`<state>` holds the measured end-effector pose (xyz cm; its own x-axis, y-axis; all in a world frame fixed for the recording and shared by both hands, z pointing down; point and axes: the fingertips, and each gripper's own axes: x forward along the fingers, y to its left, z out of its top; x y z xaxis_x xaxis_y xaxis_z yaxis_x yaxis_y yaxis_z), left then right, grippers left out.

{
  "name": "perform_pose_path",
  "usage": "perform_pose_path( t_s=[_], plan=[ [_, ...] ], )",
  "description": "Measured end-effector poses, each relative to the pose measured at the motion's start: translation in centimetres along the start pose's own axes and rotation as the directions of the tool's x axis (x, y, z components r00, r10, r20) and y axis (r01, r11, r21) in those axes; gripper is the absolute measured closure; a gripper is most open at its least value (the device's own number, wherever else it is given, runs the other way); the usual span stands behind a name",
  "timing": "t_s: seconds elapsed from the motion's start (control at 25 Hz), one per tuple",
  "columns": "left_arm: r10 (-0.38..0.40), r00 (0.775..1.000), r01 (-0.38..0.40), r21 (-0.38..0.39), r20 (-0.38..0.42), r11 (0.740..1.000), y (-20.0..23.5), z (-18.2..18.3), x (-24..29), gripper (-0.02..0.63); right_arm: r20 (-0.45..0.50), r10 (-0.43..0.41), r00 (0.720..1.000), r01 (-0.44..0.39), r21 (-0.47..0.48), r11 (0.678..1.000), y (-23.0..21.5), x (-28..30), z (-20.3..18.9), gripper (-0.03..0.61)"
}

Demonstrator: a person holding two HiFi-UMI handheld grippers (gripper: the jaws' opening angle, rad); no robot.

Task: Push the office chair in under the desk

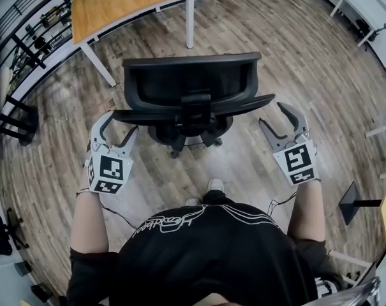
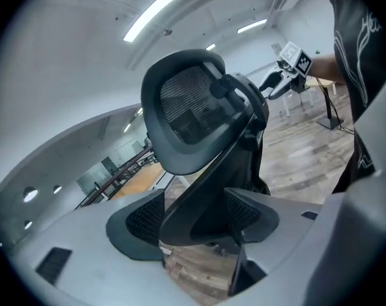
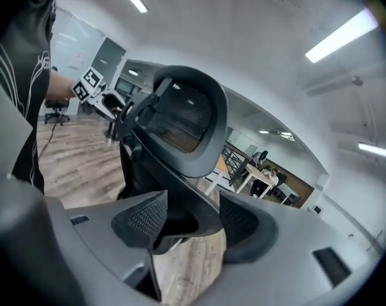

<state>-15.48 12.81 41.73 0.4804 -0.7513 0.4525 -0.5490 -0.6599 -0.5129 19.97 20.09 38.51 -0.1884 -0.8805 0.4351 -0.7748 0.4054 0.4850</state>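
A black mesh office chair point(image 1: 189, 88) stands on the floor with its back toward me. The wood-topped desk point(image 1: 126, 2) with white legs lies beyond it at the upper left, and the chair is out from under it. My left gripper point(image 1: 114, 127) is open at the left tip of the chair's black rear crossbar. In the left gripper view the bar point(image 2: 205, 203) passes between the spread pads without being pinched. My right gripper point(image 1: 284, 123) is open by the bar's right tip, and in the right gripper view the bar point(image 3: 180, 215) lies between its pads.
Wood-plank floor surrounds the chair. A black railing point(image 1: 27, 50) runs along the left side. More white-legged tables point(image 1: 365, 5) stand at the upper right, and a black stand base point(image 1: 355, 203) sits at the right. My feet point(image 1: 215, 185) are just behind the chair base.
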Motion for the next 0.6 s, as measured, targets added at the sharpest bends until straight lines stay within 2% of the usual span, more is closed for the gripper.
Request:
perform_pose_path(
  t_s=[0.12, 0.24, 0.36, 0.6],
  plan=[
    [-0.007, 0.998, 0.014, 0.098, -0.068, 0.995, -0.1, -0.8, 1.0, 0.345, -0.041, -0.003, 0.999, -0.002, -0.117, 0.993, -0.3, 1.6, -0.9, 0.318],
    [0.04, 0.991, -0.014, 0.206, -0.125, 0.978, 0.3, -1.2, 1.7, 0.345, -0.064, -0.008, 0.998, -0.006, -0.213, 0.977, -0.6, 3.5, -1.9, 0.317],
    [0.068, 0.985, -0.026, 0.251, -0.16, 0.968, 0.4, -1.4, 2.2, 0.347, -0.082, -0.001, 0.997, -0.023, -0.294, 0.955, -0.8, 4.9, -2.4, 0.318],
    [0.105, 0.972, -0.033, 0.321, -0.209, 0.946, 0.4, -1.8, 3.3, 0.363, -0.052, 0.082, 0.995, -0.094, -0.315, 0.944, -0.6, 5.9, -2.6, 0.318]
  ],
)
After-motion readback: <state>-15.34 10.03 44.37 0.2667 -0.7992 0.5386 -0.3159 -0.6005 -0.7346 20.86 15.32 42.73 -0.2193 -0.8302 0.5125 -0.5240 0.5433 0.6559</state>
